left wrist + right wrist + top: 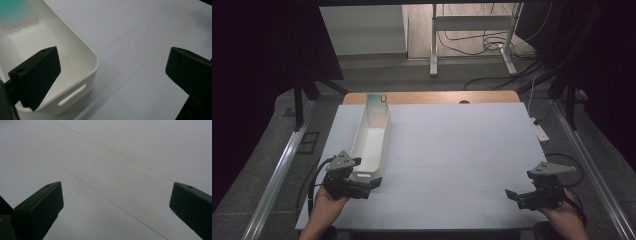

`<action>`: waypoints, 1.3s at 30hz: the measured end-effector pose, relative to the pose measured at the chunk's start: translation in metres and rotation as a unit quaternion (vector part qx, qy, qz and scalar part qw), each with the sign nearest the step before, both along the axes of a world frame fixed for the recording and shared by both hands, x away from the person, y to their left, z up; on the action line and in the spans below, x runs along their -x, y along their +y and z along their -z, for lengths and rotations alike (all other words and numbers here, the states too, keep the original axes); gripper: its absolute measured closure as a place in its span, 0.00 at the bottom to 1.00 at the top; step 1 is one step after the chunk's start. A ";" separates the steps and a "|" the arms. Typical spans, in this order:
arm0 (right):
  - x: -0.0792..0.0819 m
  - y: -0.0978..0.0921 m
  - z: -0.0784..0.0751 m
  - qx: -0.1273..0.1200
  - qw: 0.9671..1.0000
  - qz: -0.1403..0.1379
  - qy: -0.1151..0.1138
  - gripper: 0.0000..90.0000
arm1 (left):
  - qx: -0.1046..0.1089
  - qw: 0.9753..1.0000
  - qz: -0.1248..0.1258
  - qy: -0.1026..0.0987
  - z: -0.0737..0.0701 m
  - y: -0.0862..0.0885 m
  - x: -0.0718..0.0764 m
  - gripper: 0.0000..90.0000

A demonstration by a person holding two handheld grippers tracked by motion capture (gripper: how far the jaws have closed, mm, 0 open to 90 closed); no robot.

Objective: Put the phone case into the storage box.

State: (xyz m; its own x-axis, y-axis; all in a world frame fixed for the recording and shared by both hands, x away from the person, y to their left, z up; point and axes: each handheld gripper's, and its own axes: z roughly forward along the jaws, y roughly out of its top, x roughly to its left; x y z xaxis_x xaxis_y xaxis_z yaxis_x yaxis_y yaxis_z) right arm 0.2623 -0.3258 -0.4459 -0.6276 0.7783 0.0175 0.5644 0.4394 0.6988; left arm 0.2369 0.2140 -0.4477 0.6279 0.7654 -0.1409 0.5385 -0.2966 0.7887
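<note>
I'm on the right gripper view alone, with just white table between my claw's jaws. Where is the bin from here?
Observer: The white bin lies lengthwise along the left side of the table, well across from the right claw.
Operator: Is the left claw on it?
Observer: The left claw is open at the bin's near end. One jaw is inside the rim and the other is out over the table. I cannot tell if it touches.
Operator: Anything inside the bin?
Observer: A flat teal-tinted item leans at its far end.
</note>
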 end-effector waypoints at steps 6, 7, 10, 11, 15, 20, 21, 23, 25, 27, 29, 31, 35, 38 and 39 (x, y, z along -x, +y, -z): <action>0.000 0.000 0.000 -0.001 1.000 0.000 0.000 0.00 | 0.000 1.000 -0.008 0.008 0.004 0.006 0.006 0.01; 0.000 -0.001 0.000 -0.001 1.000 0.000 0.000 0.00 | -0.003 1.000 -0.009 0.008 0.005 0.007 0.007 0.01; 0.000 -0.001 0.000 -0.002 1.000 0.002 0.001 0.00 | -0.013 1.000 -0.014 0.007 0.006 0.008 0.010 0.00; 0.000 -0.001 0.000 -0.002 1.000 0.002 0.000 0.00 | -0.017 1.000 -0.015 0.006 0.007 0.008 0.011 0.00; 0.000 -0.001 0.000 -0.004 1.000 0.004 -0.001 0.00 | -0.025 1.000 -0.017 0.008 0.009 0.008 0.014 0.00; 0.000 -0.002 0.000 -0.008 1.000 0.008 0.000 0.00 | -0.030 0.999 -0.023 0.013 0.011 0.010 0.018 0.00; 0.000 -0.002 0.000 -0.007 1.000 0.008 0.000 0.00 | -0.030 0.999 -0.023 0.014 0.011 0.010 0.018 0.00; 0.000 -0.002 0.000 -0.007 1.000 0.008 0.000 0.00 | -0.034 0.999 -0.024 0.017 0.012 0.011 0.020 0.00; 0.000 -0.002 -0.001 -0.007 1.000 0.008 0.000 0.00 | -0.038 0.999 -0.025 0.019 0.013 0.011 0.021 0.00; 0.000 -0.002 -0.001 -0.006 1.000 0.008 0.000 0.00 | -0.042 0.999 -0.025 0.022 0.014 0.011 0.023 0.00; 0.000 -0.002 -0.001 -0.006 1.000 0.008 0.000 0.00 | -0.044 0.998 -0.027 0.025 0.015 0.011 0.025 0.00; 0.000 -0.002 -0.001 -0.006 1.000 0.008 0.000 0.00 | -0.047 0.998 -0.027 0.028 0.016 0.012 0.026 0.00; 0.000 -0.002 -0.001 -0.006 1.000 0.008 0.000 0.00 | -0.050 0.998 -0.030 0.034 0.018 0.013 0.028 0.00; 0.000 -0.002 -0.001 -0.005 1.000 0.008 -0.001 0.00 | -0.046 0.998 -0.033 0.035 0.018 0.013 0.029 0.00; 0.000 -0.002 -0.001 -0.005 1.000 0.008 -0.001 0.00 | -0.047 0.998 -0.033 0.036 0.018 0.013 0.029 0.00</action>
State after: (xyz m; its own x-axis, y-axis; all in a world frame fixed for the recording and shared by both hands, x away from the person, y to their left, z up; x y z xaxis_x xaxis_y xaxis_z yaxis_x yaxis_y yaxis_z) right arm 0.2623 -0.3274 -0.4454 -0.6158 0.7876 0.0239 0.5698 0.4241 0.7039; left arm 0.2078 0.2272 -0.4657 0.5664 0.8169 -0.1090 0.6140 -0.3300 0.7170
